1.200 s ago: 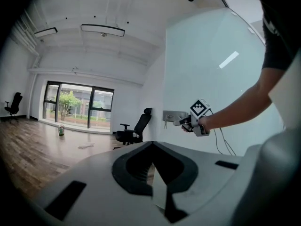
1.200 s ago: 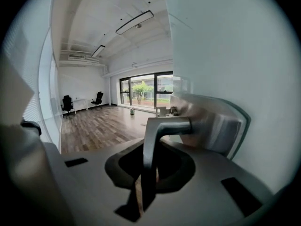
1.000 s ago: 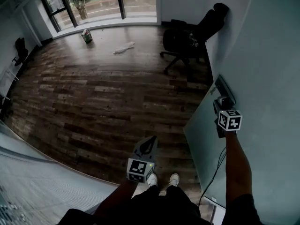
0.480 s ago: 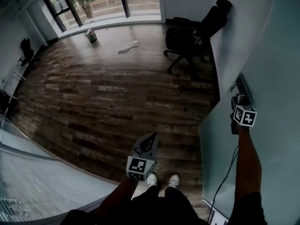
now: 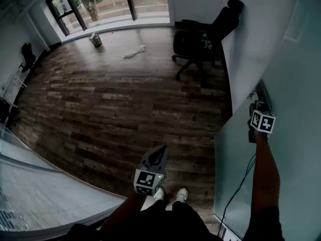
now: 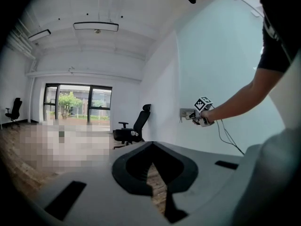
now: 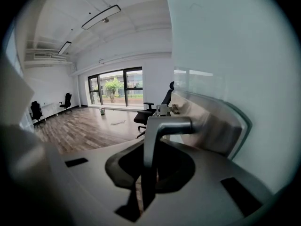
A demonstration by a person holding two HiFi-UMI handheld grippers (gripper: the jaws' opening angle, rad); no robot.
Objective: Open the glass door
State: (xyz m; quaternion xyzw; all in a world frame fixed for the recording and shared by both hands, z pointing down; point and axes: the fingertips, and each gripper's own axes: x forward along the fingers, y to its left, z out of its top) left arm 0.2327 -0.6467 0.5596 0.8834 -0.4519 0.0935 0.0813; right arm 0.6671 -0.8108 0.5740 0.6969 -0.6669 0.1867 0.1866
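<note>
The frosted glass door (image 5: 235, 159) stands at the right, swung in toward the white wall (image 5: 251, 39). Its metal lever handle (image 7: 162, 126) juts from a lock plate (image 7: 214, 128) and runs down between my right gripper's jaws. My right gripper (image 5: 257, 105) is shut on that handle at arm's length; the left gripper view shows it too (image 6: 194, 117), against the door. My left gripper (image 5: 161, 150) hangs low in front of my legs, over the wood floor. Its jaws are shut with nothing between them (image 6: 157, 192).
A black office chair (image 5: 200, 39) stands by the wall beyond the door. Large windows (image 5: 115, 4) line the far side, with a small bucket (image 5: 94, 38) and a white cloth (image 5: 133, 50) on the floor before them. A cable (image 5: 235, 190) hangs under my right arm. Another glass panel (image 5: 45, 195) lies at lower left.
My right gripper has moved right with the handle, and the door's edge has swung right toward the wall. The left gripper sits at nearly the same spot in the head view.
</note>
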